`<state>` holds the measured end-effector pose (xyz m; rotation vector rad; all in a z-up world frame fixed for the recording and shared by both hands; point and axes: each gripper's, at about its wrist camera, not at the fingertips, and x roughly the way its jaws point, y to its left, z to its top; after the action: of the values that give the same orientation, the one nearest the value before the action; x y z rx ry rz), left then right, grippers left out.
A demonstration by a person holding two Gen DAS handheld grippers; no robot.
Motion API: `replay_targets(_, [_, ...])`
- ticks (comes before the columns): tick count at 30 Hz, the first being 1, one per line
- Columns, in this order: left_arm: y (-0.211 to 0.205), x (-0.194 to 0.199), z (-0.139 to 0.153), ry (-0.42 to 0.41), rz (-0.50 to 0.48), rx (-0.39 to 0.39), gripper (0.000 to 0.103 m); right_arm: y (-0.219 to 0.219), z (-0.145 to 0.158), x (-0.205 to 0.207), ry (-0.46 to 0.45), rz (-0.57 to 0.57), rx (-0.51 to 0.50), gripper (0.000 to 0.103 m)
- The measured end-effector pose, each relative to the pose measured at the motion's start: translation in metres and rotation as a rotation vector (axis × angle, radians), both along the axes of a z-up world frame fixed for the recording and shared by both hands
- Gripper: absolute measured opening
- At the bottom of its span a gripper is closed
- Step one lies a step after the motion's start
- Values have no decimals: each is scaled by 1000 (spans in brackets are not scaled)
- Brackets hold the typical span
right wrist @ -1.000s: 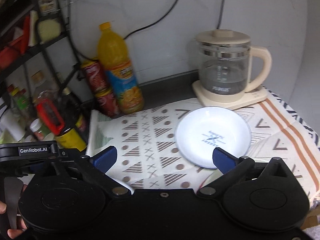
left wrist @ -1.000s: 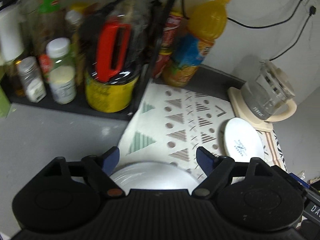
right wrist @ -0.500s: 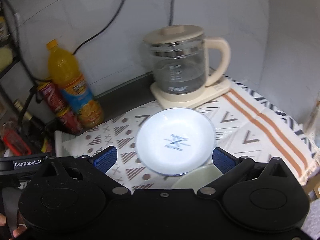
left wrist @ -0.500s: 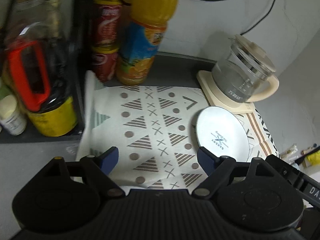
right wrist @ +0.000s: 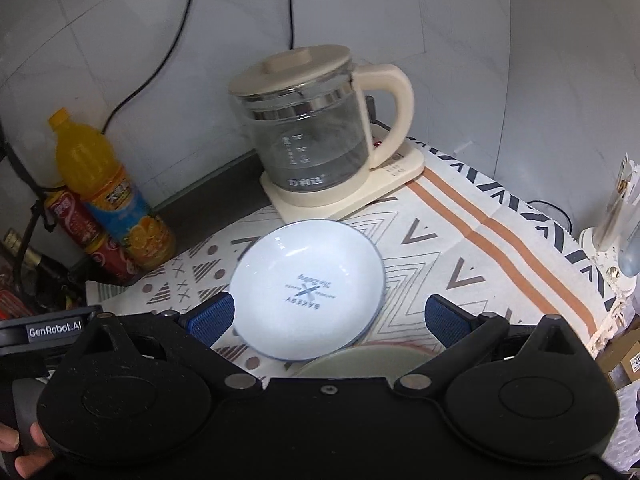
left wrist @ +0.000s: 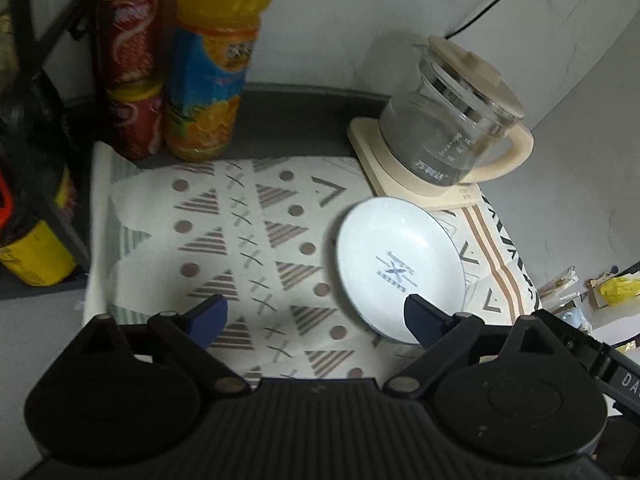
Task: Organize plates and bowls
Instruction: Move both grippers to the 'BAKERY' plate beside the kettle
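A white plate with a blue rim and a printed logo (left wrist: pixel 400 264) lies on the patterned cloth (left wrist: pixel 248 240) in front of the kettle. It also shows in the right wrist view (right wrist: pixel 308 288). A pale green dish (right wrist: pixel 360 360) peeks out just below it, partly hidden by my right gripper. My left gripper (left wrist: pixel 316 320) is open and empty above the cloth, its right finger over the plate's near edge. My right gripper (right wrist: pixel 328 320) is open and empty, hovering over the plate's near side.
A glass kettle on a cream base (right wrist: pixel 312 140) stands behind the plate. An orange juice bottle (left wrist: pixel 212 64) and red cans (left wrist: pixel 128 72) stand at the back left by a black rack (left wrist: pixel 48 40). The cloth's right edge overhangs the counter (right wrist: pixel 600 300).
Both grippers have swung to the right. The white bowl under the left gripper has left view, and the plate now lies between the right gripper's fingers. The green dish has come into view.
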<state>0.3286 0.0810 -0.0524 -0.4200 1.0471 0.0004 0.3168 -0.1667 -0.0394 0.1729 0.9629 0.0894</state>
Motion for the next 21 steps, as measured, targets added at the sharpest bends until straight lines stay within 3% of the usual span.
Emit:
replay_targets(4, [-14, 8, -2, -2, 21, 28, 94, -13, -6, 17, 44, 12, 13, 101])
replay_targets(7, [-19, 15, -6, 21, 55, 7, 94, -21, -11, 31, 65, 44, 28, 100])
replay_targets(21, [-41, 40, -53, 140, 122, 32, 91, -38, -58, 87, 203, 200, -3, 97])
